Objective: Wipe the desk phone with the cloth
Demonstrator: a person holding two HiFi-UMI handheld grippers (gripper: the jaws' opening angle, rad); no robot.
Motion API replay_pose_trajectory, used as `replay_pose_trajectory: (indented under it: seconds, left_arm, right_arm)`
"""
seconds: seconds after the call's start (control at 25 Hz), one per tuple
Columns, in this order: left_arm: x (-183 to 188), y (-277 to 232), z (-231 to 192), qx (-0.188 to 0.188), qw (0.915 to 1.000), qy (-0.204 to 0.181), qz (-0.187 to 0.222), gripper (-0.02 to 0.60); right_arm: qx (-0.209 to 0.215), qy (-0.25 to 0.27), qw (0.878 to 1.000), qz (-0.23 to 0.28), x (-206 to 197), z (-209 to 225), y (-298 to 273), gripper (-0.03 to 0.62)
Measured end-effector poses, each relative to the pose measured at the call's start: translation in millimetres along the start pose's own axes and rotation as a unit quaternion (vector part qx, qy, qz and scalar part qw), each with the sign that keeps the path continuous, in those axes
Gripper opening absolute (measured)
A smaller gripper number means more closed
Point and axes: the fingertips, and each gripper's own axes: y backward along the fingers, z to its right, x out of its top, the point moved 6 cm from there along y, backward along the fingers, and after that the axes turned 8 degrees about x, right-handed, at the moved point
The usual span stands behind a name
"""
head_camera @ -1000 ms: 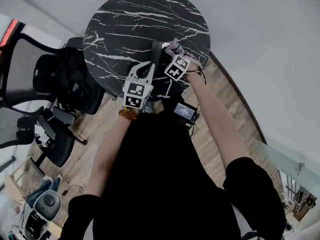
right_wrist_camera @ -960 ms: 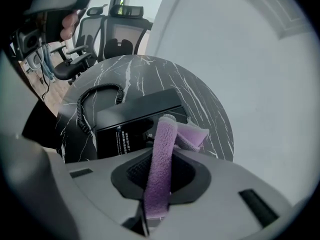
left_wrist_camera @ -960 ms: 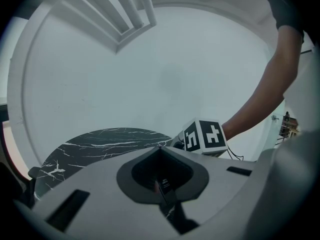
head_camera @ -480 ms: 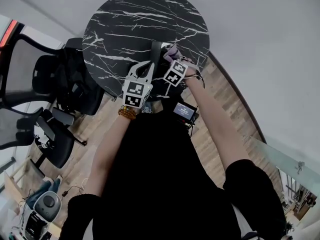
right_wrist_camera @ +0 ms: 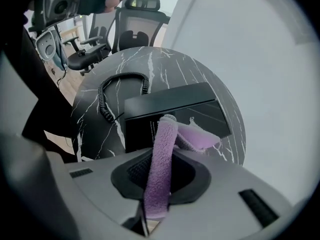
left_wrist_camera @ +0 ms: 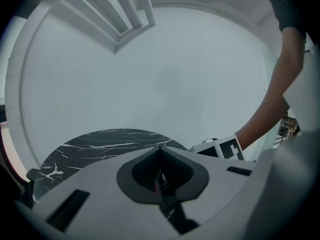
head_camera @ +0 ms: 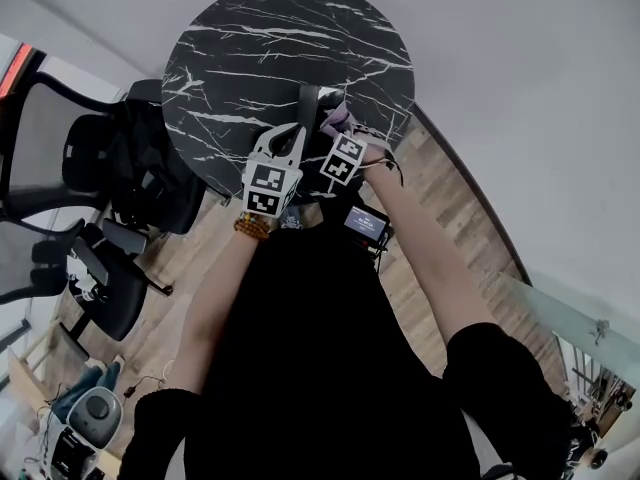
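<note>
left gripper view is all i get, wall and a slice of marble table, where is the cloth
Observer: The right tongs are shut on the purple cloth.
Operator: ok and the phone, cant see it at all
Observer: The black desk phone sits on the marble table, just ahead of those tongs.
Operator: is the cord in the way
Observer: The coiled cord lies left of the phone in the right gripper view, apart from the cloth.
</note>
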Motion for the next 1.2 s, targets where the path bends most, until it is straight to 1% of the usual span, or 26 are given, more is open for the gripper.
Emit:
replay_pose_trajectory:
  seconds: [0.32, 0.8, 0.92, 1.0, 1.08, 1.16, 1.2]
  left_arm:
    - [-0.2, 0.1, 2.1, -0.003, 1.0, -0.002, -0.001, 0.012]
    - [1.2, 0.6, 4.0, -0.003, 1.0, -0.005, 0.0, 0.012]
    - [1.0, 0.8, 3.5, 0.0, 1.0, -0.007, 0.002, 0.012]
    - [1.8, 1.8, 2.2, 0.003, 1.0, -0.007, 0.004, 0.014]
    - [3.4, 3.6, 1.0, 0.005, 0.9999, -0.009, 0.006, 0.012]
    - [5.2, 6.1, -0.4, 0.009, 0.9999, -0.011, 0.009, 0.012]
    - [6.2, 7.5, -1.4, 0.011, 0.9998, -0.012, 0.011, 0.012]
  right_arm:
    - [0.013, 0.008, 1.0, -0.003, -1.5, -17.2, -3.6, 0.063]
    - [0.032, 0.009, 0.999, -0.006, -7.0, -41.8, -8.1, 0.063]
    - [0.038, 0.003, 0.999, 0.0, -10.1, -49.6, -10.4, 0.063]
    - [0.048, -0.018, 0.999, 0.007, -11.6, -52.7, -11.9, 0.063]
    - [0.084, -0.061, 0.994, 0.017, -13.1, -56.6, -12.6, 0.063]
    - [0.124, -0.116, 0.985, 0.036, -15.1, -58.6, -7.0, 0.063]
    - [0.133, -0.146, 0.979, 0.05, -15.5, -56.3, 1.1, 0.063]
